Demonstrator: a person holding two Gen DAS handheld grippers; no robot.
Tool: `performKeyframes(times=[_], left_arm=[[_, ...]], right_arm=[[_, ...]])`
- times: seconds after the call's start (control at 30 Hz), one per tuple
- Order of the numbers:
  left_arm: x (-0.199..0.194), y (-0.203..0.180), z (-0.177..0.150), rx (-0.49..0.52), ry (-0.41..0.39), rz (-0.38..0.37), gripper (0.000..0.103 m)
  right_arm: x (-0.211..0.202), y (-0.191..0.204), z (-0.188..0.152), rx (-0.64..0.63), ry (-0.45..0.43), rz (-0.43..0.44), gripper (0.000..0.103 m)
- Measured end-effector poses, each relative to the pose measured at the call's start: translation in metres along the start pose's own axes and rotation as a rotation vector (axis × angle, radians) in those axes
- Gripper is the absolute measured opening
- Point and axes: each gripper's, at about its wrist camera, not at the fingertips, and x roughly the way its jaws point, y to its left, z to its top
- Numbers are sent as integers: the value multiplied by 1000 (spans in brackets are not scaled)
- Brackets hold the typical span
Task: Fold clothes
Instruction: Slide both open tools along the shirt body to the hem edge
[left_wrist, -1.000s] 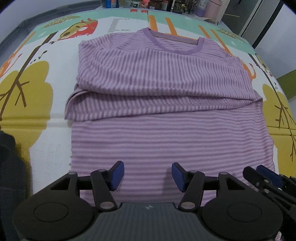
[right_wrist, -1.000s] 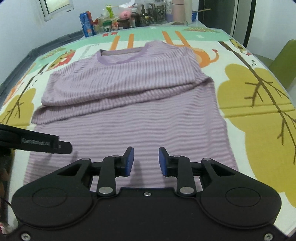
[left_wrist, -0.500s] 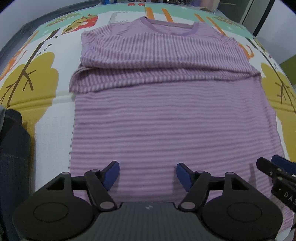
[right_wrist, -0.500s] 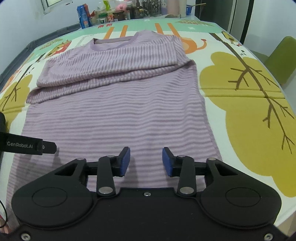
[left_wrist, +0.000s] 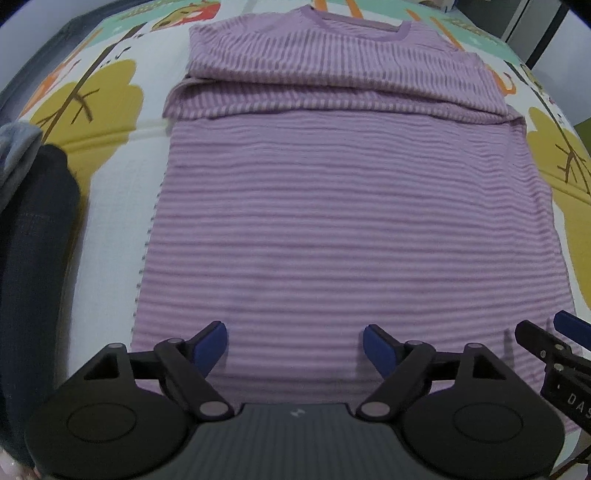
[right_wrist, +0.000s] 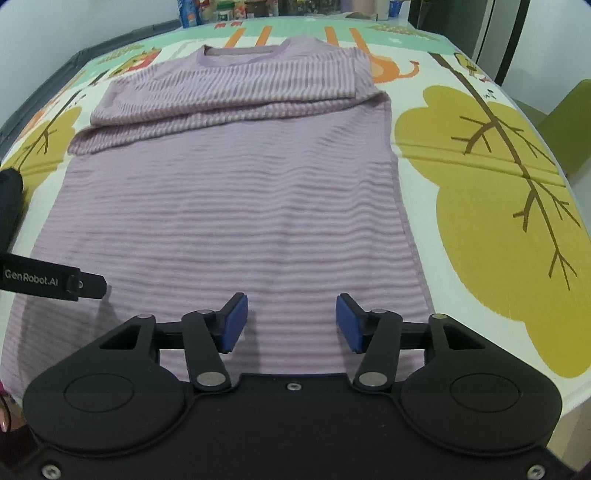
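Your left gripper (left_wrist: 295, 341) hangs over the near hem of the purple striped shirt (left_wrist: 347, 229). Its blue pads (left_wrist: 212, 345) have just been spreading apart, and nothing sits between them. Your right gripper (right_wrist: 290, 319) is over the same hem, closer to the shirt's right edge. Its jaws have also just been opening, with only flat cloth below them. The shirt lies flat on the play mat (right_wrist: 491, 192) with the yellow trees. Both sleeves are folded in across the chest, and the collar is at the far end. Dark cloth (left_wrist: 33, 236) lies beside the shirt on the left.
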Motion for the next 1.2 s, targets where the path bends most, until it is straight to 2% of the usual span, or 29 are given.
performKeyframes(times=[0.27,0.57,0.7,0.97,1.2], left_arm=[[-6,11,-22,17,-8,22,90],[-14,31,-52,83,-10,39,95],[-13,36,-66,89,-2,45,95],[-21,30,-85,119,-31,73,96],[-32,22,-91,112,-49,104,96]], right_arm=[[-12,5,-22,-32,-10,-40,58],[-35,13,-54,62,-45,-95,61],[-44,22,-72,66,-58,-116,67],[-61,21,-101,102,-83,-133,69],[-72,7,-104,74,-103,-139,74]])
